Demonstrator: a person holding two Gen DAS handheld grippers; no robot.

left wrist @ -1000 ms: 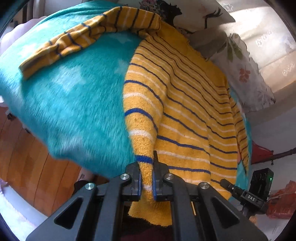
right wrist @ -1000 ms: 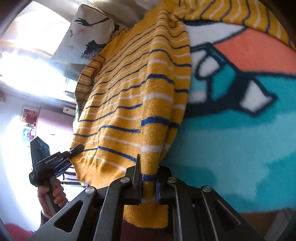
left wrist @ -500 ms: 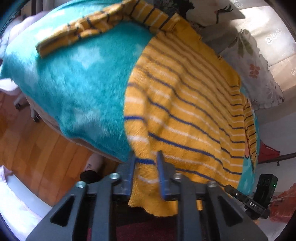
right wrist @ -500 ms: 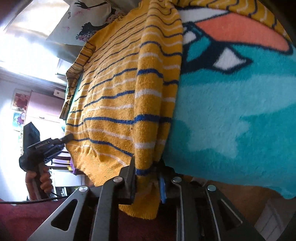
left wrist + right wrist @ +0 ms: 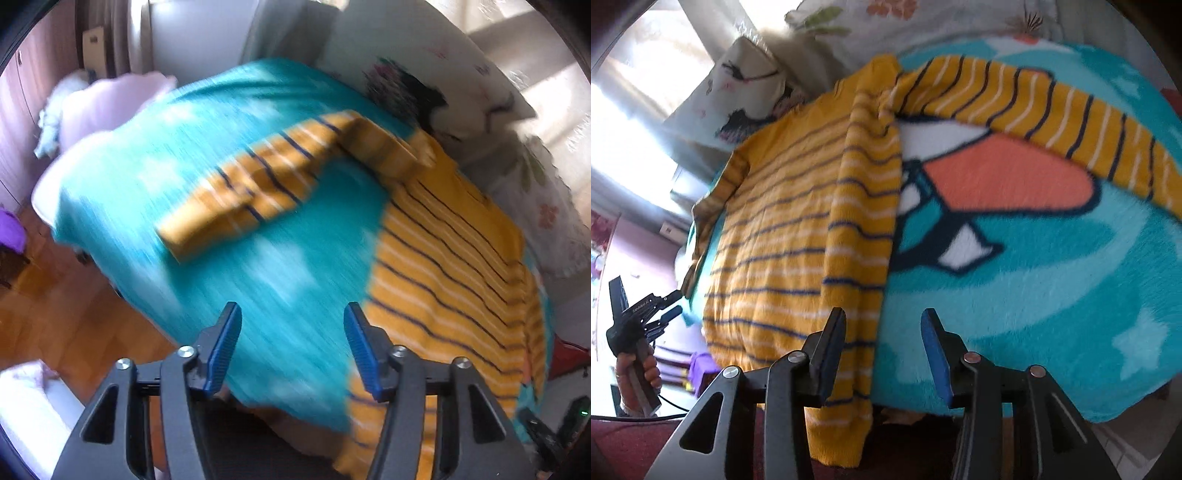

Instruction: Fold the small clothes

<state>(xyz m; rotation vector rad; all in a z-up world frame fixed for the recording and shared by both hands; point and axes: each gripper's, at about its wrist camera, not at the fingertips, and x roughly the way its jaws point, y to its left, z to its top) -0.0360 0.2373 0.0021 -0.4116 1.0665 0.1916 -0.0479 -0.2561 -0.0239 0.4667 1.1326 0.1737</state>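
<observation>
A yellow sweater (image 5: 450, 266) with navy and white stripes lies flat on a teal fleece blanket (image 5: 288, 266). Its hem hangs over the near bed edge. One sleeve (image 5: 258, 192) stretches left in the left wrist view. In the right wrist view the sweater (image 5: 798, 236) lies left of centre and its other sleeve (image 5: 1052, 110) runs to the right. My left gripper (image 5: 291, 343) is open and empty, just left of the hem. My right gripper (image 5: 882, 343) is open and empty, just right of the sweater's side edge.
Patterned pillows (image 5: 436, 85) lie at the head of the bed. A wooden floor (image 5: 55, 314) is below the bed on the left. The blanket has an orange and white picture (image 5: 990, 177). The other hand-held gripper (image 5: 635, 321) shows at the far left of the right wrist view.
Both grippers have let go of the sweater's hem, opened and pulled back. The hem now hangs loose over the bed edge.
</observation>
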